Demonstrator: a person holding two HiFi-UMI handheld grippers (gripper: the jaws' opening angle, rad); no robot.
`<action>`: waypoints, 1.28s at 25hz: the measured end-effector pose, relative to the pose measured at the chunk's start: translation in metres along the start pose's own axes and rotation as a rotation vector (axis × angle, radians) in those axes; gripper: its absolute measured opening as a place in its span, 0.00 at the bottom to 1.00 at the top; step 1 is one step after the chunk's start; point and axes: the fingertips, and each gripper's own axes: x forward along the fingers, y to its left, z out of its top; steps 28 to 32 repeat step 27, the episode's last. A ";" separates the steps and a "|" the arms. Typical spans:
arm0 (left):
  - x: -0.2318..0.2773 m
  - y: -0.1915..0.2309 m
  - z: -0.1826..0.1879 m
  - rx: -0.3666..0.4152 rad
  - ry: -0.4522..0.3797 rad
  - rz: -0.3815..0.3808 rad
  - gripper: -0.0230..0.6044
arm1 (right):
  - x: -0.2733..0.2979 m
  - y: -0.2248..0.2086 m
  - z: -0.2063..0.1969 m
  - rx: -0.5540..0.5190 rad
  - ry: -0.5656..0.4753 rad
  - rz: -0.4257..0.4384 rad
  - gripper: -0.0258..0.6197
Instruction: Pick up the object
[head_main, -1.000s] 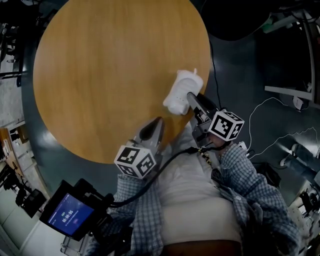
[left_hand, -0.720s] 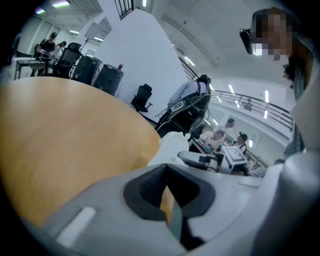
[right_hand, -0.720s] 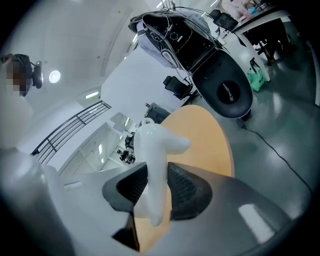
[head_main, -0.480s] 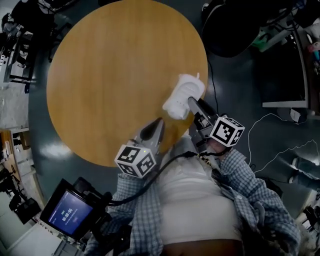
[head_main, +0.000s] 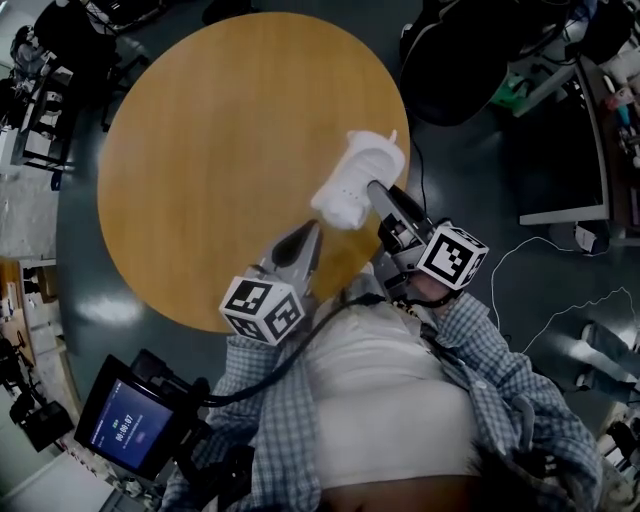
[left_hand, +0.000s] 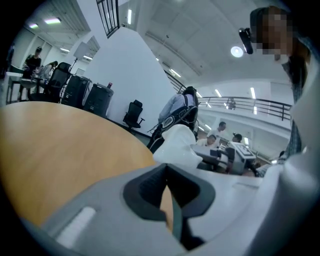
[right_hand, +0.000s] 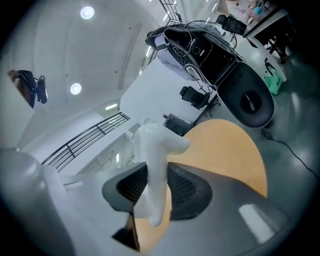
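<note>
White object (head_main: 355, 182) is clamped between the pads of the right gripper (head_main: 378, 195), over the near right edge of the table (head_main: 200, 150). The left gripper (head_main: 308, 235), just nearer, is closed on nothing. Against a second ago, the object sits slightly farther and leftward, grip unchanged, which suggests the lift is under way.

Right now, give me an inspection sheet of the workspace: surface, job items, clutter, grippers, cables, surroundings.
Surface: round wooden table, bare top.
Job's things: white object near the table's edge, clamped by the right gripper; cannot tell if it clears the top.
Clutter: nothing seen.
Grippers: right gripper shut on the white object; left gripper jaws together, empty.
Cables: black cable across the person's front; white cable on the floor.
Surroundings: dark floor, lit screen at lower left.
</note>
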 end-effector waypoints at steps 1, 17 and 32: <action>0.001 0.000 0.001 0.000 -0.005 0.000 0.04 | 0.000 0.002 0.000 0.008 -0.005 0.014 0.24; 0.000 0.005 0.003 -0.012 -0.013 0.014 0.04 | 0.010 0.007 -0.005 0.040 0.017 0.067 0.24; -0.001 0.006 0.001 -0.023 -0.012 0.020 0.04 | 0.010 0.009 -0.008 0.032 0.037 0.059 0.24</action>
